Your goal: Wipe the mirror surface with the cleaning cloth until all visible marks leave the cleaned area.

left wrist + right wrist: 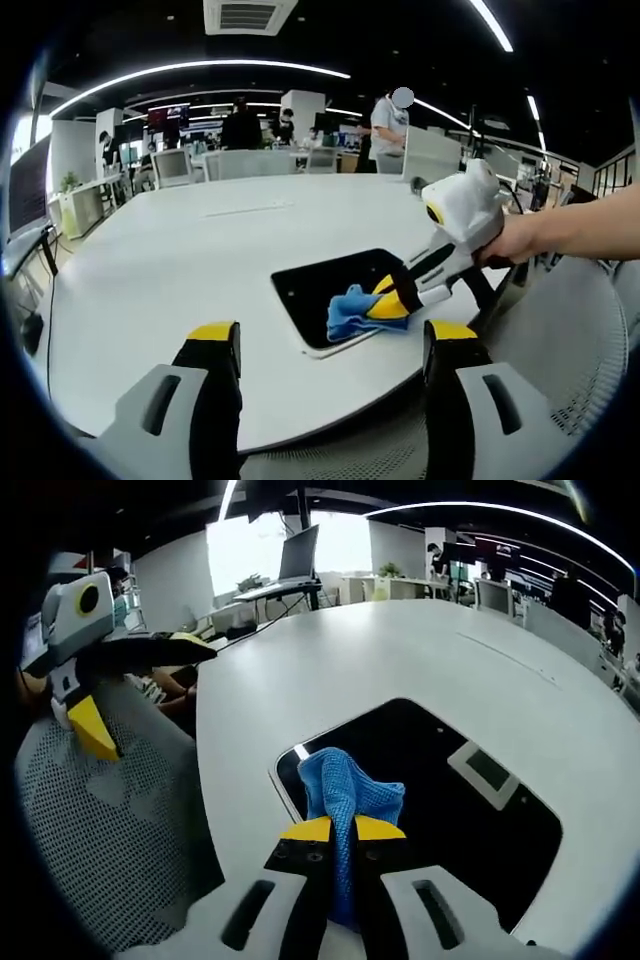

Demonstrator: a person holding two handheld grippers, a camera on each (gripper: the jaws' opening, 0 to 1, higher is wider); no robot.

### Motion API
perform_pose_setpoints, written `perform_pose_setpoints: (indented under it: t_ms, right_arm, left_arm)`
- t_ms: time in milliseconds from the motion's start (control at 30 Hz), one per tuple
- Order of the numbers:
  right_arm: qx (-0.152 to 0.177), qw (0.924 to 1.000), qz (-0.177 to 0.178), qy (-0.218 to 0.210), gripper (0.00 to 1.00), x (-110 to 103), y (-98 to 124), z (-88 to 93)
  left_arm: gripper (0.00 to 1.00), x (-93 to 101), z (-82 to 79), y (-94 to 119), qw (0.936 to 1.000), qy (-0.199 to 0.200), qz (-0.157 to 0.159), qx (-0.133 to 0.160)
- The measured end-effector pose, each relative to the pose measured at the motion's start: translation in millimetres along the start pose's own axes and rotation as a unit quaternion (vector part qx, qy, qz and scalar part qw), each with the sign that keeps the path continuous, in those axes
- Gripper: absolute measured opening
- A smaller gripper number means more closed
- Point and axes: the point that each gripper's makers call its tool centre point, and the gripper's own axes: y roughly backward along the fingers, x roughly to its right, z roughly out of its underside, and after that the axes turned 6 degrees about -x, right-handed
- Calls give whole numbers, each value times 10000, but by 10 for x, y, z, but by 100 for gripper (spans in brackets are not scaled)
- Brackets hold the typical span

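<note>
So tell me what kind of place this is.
Most likely an open-plan office: a large white meeting table, mesh office chairs, desks with monitors behind, long ceiling strip lights and people standing at workstations.

A broad white oval table (pixel 180 250) lies open on its far and left parts. Near its right edge, a dark rectangular mirror (pixel 470 810) lies flat. A grey mesh chair back (pixel 110 820) crowds the near edge.
</note>
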Motion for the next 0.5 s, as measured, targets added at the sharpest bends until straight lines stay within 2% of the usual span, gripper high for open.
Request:
perform_pose_setpoints:
  t_ms: [500]
  right_arm:
    - [4, 10000, -46, 31, 1, -83, -89, -81]
  left_arm:
    - [73, 4, -6, -1, 10000, -2, -4, 27]
